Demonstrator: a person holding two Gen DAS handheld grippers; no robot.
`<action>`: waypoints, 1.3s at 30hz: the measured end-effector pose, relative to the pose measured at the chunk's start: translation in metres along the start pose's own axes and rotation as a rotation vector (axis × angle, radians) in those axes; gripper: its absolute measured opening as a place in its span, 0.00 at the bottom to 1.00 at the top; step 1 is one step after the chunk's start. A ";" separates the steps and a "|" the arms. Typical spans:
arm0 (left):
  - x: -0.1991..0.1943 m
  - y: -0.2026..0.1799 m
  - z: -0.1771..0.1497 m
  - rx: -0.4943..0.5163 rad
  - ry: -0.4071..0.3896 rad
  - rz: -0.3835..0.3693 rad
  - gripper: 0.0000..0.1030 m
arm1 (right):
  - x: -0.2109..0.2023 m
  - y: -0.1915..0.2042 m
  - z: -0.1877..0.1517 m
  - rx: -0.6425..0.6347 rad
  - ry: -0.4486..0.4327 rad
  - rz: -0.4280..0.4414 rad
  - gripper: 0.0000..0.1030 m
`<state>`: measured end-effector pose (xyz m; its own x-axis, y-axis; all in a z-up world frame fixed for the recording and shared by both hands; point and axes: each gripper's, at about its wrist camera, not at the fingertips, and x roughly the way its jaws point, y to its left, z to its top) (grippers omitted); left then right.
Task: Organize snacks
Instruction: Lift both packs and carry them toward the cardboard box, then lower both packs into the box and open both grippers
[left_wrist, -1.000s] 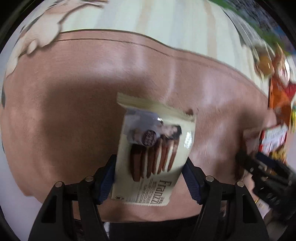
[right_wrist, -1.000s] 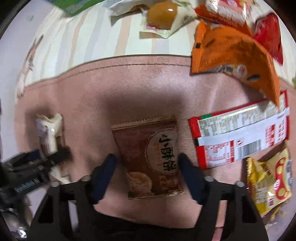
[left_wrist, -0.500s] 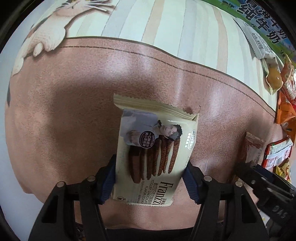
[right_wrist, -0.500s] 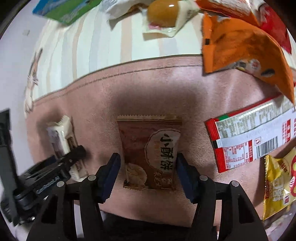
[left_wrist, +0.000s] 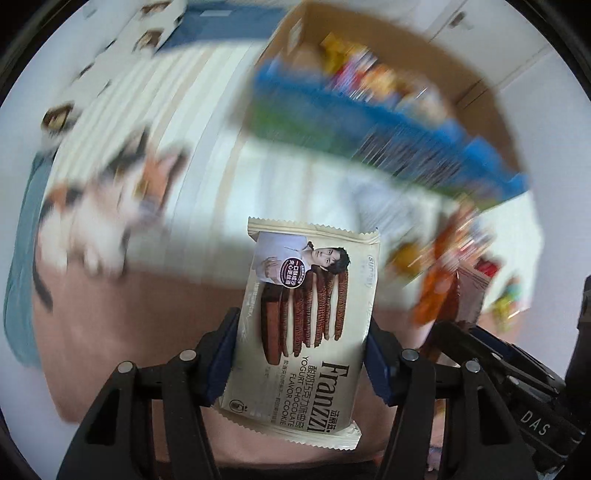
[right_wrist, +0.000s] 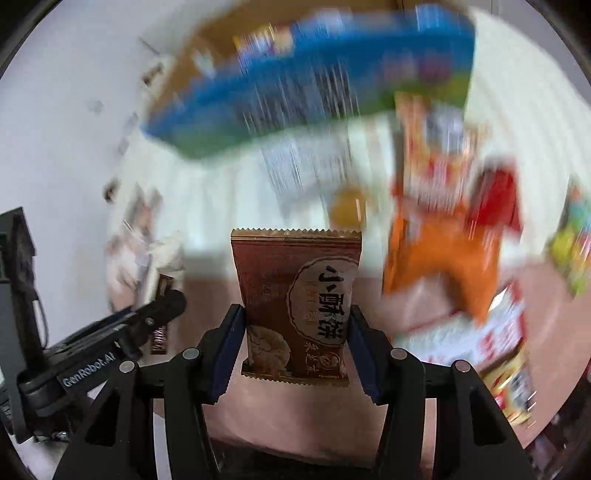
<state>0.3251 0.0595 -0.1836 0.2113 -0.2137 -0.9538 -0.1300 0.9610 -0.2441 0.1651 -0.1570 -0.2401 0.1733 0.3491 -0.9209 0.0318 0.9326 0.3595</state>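
My left gripper (left_wrist: 301, 354) is shut on a cream Franzzi chocolate cookie packet (left_wrist: 303, 325) and holds it up off the pink mat. My right gripper (right_wrist: 295, 347) is shut on a brown pastry packet (right_wrist: 299, 302), also lifted. The right gripper shows at the right edge of the left wrist view (left_wrist: 498, 365), and the left gripper at the left of the right wrist view (right_wrist: 110, 343). Ahead stands a cardboard box (left_wrist: 388, 44) with a blue and green front (left_wrist: 369, 136) and several snacks inside; it also shows in the right wrist view (right_wrist: 306, 81).
Loose snacks lie on the mat and striped cloth: an orange bag (right_wrist: 443, 254), a red bag (right_wrist: 498, 199), a red and white packet (right_wrist: 498, 332), a round yellow pastry (right_wrist: 347, 206). A cat picture (left_wrist: 103, 214) is printed on the cloth. The background is motion-blurred.
Both grippers have lifted their packets off the pink mat and tilted up towards the box, which has now come into view. The scene is blurred by the motion.
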 end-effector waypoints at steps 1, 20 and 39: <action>-0.010 -0.008 0.016 0.002 -0.013 -0.020 0.57 | -0.012 0.003 0.011 0.001 -0.027 0.016 0.56; 0.054 -0.037 0.233 0.020 0.190 0.030 0.57 | 0.001 -0.008 0.228 -0.077 0.013 -0.047 0.56; 0.087 -0.056 0.215 0.075 0.265 0.057 0.83 | 0.070 -0.031 0.236 -0.066 0.215 -0.080 0.94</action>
<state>0.5591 0.0249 -0.2148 -0.0563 -0.1882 -0.9805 -0.0606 0.9809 -0.1848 0.4081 -0.1830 -0.2801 -0.0410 0.2791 -0.9594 -0.0283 0.9595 0.2803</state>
